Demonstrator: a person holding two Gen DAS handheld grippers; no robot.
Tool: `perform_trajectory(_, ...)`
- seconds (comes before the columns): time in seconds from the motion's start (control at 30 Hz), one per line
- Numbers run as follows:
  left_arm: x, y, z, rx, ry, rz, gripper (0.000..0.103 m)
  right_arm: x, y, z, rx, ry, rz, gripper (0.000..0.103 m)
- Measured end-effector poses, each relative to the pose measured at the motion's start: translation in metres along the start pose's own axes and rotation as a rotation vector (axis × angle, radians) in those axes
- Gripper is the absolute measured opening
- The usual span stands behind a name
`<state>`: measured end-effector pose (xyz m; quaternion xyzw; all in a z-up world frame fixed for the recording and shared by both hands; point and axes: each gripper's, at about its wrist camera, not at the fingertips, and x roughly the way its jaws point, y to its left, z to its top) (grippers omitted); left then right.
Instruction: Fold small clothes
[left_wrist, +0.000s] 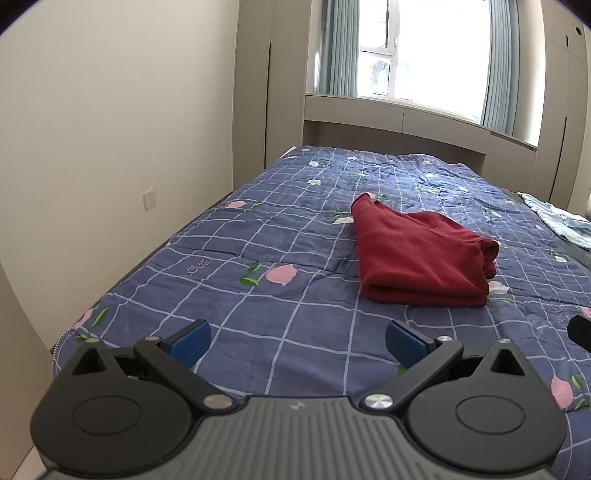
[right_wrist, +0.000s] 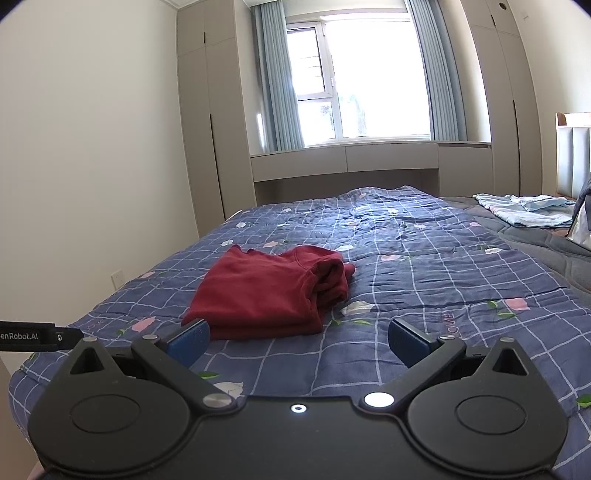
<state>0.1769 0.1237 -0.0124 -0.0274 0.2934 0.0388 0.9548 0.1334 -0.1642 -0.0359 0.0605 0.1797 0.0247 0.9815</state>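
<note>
Quilt (left_wrist: 258, 229) bears folded red garment (left_wrist: 417, 254) beyond both gaping tongs (left_wrist: 297, 341).

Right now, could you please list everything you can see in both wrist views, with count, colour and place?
Folded dark red knit garment: one, dark red, lying on the quilt mid-bed.
Blue checked floral quilt: one, blue with white grid and pink flowers, covering the bed.
Crumpled light blue cloth: one, pale blue, far right of the bed.
Grey padded mattress cover: one, grey, right of the quilt.
Window: one, white frame, far wall.
Blue-grey curtains: two, either side of the window.
Beige wardrobes: two, flanking the window.
Wall socket: one, cream, left wall.
Left gripper: one, black with blue pads, open, above the near quilt edge.
Right gripper: one, same colours, open, just before the garment.
</note>
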Motion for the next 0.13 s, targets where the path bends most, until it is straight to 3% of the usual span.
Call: perform_trajectory(0.13, 0.0024, -0.0009, 0.0006, 0.0, 0.004, 0.002, 0.103, 0.0021, 0.0002, -0.0007, 0.001, 0.006, -0.002, 0.102)
